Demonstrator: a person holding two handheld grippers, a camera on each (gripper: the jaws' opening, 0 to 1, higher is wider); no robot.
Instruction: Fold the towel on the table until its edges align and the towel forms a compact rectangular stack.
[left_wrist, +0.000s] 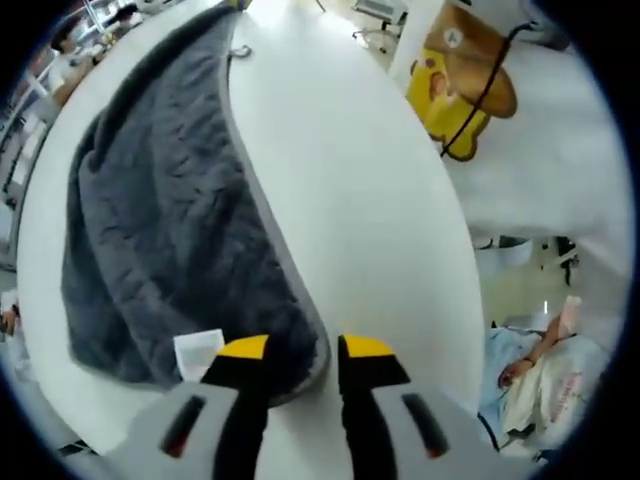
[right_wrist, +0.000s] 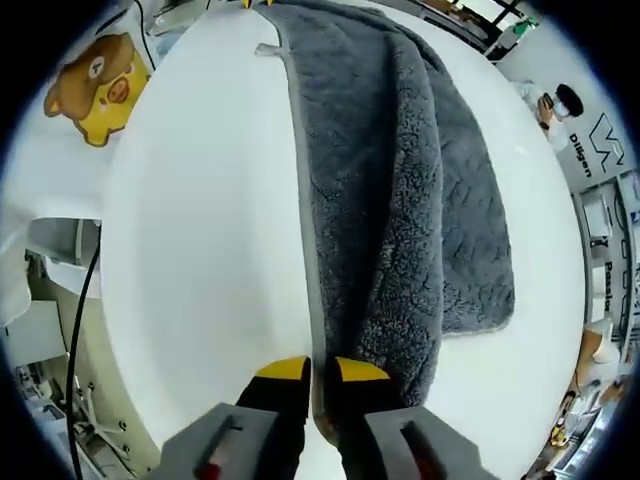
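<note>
the towel (right_wrist: 400, 180) ran lengthwise up the frame from the right gripper (right_wrist: 320, 372), clamped on its hem; the left gripper (left_wrist: 303, 350), at the opposite corner, gaped slightly.

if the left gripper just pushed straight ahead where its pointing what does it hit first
Most likely the grey towel: the left gripper has its jaws apart around the towel's near corner, so the hem sits right in line. Beyond that lies bare white table.
</note>
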